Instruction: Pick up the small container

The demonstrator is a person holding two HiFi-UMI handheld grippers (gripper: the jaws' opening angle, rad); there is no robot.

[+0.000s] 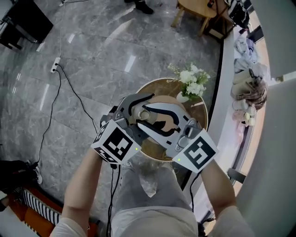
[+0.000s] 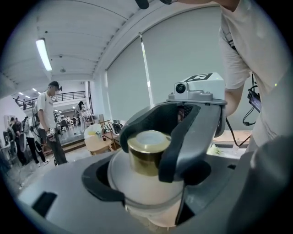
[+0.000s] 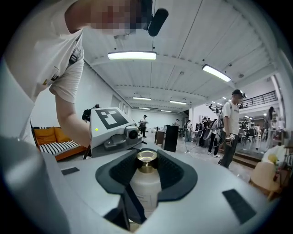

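The small container (image 1: 147, 114), a white gold-capped bottle, is hanging well above the round table (image 1: 162, 88) while we are clamping it from opposite sides in both the left gripper (image 2: 149, 192) and the right gripper (image 3: 146, 183), so we are judging the pick-up essentially complete.

A round wooden surface (image 1: 159, 85) bearing a vase of white flowers (image 1: 193, 82) stands on a glossy grey marble floor (image 1: 101, 55). Beyond the surface is pale wooden furniture (image 1: 194, 10); to its right runs a curved white ledge (image 1: 229, 92); to its left a power strip (image 1: 55, 65) trails a black cable (image 1: 76, 99); further left and nearer sits an orange-and-striped sofa (image 1: 27, 206). Overhead, strip lights (image 3: 132, 55) line a white ceiling (image 3: 183, 41); grey roller blinds (image 2: 183, 50) cover tall windows.
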